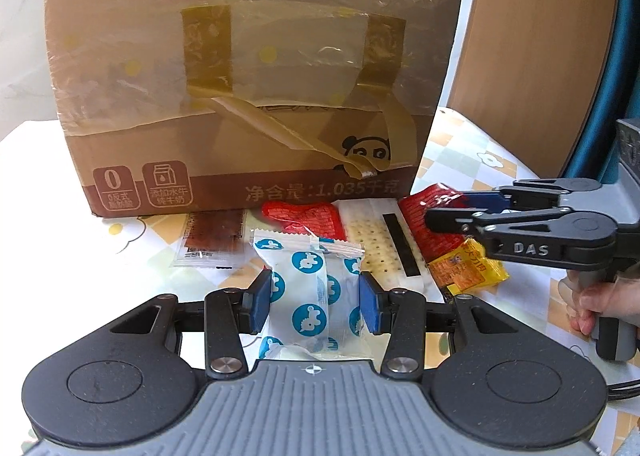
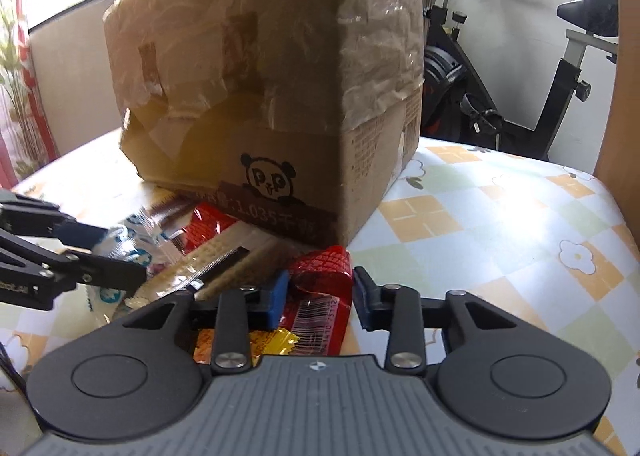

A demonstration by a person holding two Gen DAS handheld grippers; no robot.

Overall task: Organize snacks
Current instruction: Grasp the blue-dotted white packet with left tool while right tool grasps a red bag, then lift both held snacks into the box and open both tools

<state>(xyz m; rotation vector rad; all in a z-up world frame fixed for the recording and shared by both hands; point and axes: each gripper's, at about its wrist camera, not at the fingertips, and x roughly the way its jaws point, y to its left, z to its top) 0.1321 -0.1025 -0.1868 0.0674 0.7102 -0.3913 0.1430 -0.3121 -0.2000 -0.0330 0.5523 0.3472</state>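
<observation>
Several snack packets lie on the table in front of a taped cardboard box [image 1: 248,68]. My left gripper [image 1: 316,302] is open with its jaws on either side of a white packet with blue dots [image 1: 310,288], which also shows in the right wrist view [image 2: 132,244]. My right gripper [image 2: 320,298] is open around a red packet [image 2: 320,280], which also shows in the left wrist view [image 1: 432,224]. A yellow packet [image 1: 468,270] lies just under it. A cracker pack [image 1: 380,244], another red packet [image 1: 308,218] and a brown packet [image 1: 212,236] lie between.
The box [image 2: 280,88] stands close behind the snacks and blocks the far side. The table has a checked flower cloth [image 2: 500,224]. A wooden chair back [image 1: 540,48] stands at the right. An exercise bike [image 2: 520,68] is beyond the table.
</observation>
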